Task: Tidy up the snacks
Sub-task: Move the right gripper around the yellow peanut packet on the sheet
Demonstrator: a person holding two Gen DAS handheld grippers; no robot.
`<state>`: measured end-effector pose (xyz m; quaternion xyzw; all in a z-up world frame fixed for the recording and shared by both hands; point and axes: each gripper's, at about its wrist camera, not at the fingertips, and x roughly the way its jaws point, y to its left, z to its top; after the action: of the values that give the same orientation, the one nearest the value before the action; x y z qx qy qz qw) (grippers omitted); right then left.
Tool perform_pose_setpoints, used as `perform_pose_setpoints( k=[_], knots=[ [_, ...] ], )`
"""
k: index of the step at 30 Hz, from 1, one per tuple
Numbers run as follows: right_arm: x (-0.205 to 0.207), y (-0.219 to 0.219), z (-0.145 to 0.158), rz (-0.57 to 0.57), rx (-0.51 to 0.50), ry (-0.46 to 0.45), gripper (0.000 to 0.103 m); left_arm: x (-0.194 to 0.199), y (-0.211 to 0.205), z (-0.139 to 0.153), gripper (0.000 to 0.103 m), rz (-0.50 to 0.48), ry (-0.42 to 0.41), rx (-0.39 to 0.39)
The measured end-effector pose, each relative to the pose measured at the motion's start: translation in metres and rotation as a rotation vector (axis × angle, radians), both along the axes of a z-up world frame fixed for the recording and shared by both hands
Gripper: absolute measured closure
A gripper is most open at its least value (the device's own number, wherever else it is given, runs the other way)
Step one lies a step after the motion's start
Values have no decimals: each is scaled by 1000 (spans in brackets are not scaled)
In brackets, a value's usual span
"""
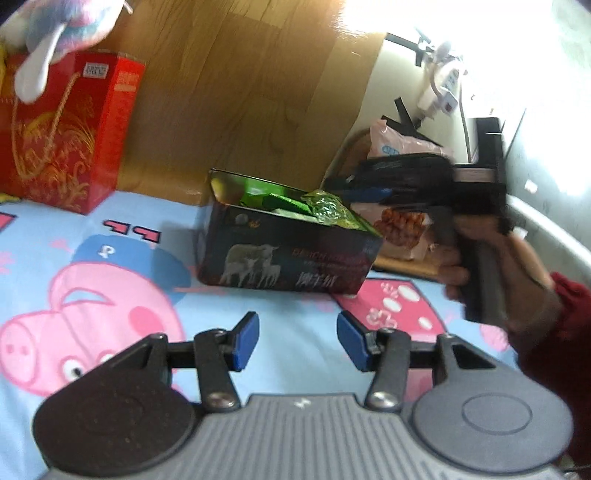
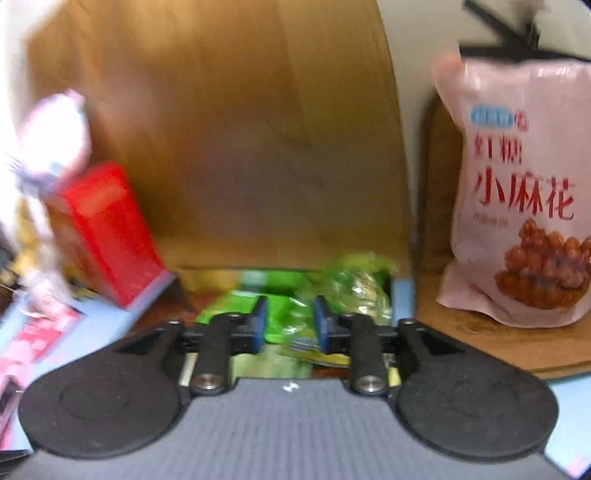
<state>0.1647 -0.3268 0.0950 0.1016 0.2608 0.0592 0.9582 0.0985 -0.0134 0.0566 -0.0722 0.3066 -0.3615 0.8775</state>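
A dark open box [image 1: 288, 258] with animals printed on its side stands on the cartoon bedsheet [image 1: 295, 306]. It holds green snack packets [image 1: 280, 201] and a crumpled greenish wrapper [image 1: 328, 208]. My left gripper [image 1: 299, 339] hangs open in front of the box, with nothing between its blue pads. My right gripper [image 2: 290, 325] is over the box, its blue pads apart above the green packets [image 2: 284, 306] and beside the crumpled wrapper [image 2: 354, 284]. Neither pad presses on anything. A hand in a red sleeve [image 1: 517, 273] holds it at the box's right end.
A pink snack bag [image 2: 517, 192] stands on a wooden surface [image 2: 480, 343] right of the box. A red gift box [image 1: 62, 129] stands at the back left with a plush toy [image 1: 62, 22] on top. The wooden headboard [image 1: 240, 92] rises behind everything.
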Motion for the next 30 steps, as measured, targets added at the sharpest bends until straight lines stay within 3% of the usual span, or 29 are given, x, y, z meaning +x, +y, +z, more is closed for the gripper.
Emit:
perform_pose_setpoints(
  k=[2, 5, 10, 12, 16, 20, 24, 30],
  knots=[
    [-39, 15, -1, 51, -44, -70, 57, -2, 6, -2, 55, 7, 8, 15],
    [-90, 36, -13, 163, -72, -99, 50, -1, 14, -5, 55, 21, 25, 29],
    [-163, 60, -46, 372, -45, -66, 34, -7, 32, -16, 55, 27, 82, 23],
    [-181, 67, -55, 462, -41, -38, 23, -8, 41, -21, 55, 25, 112, 8],
    [-202, 91, -66, 598, -135, 7, 17, -13, 51, -27, 55, -9, 164, -30],
    [-201, 112, -79, 607, -247, 37, 19, -25, 45, -29, 55, -66, 181, -52],
    [-190, 109, -76, 587, -228, 24, 31, -33, 43, -33, 55, -73, 201, -55],
    [-178, 97, -82, 490, -221, 22, 32, -29, 53, -37, 49, -53, 235, -91]
  ],
)
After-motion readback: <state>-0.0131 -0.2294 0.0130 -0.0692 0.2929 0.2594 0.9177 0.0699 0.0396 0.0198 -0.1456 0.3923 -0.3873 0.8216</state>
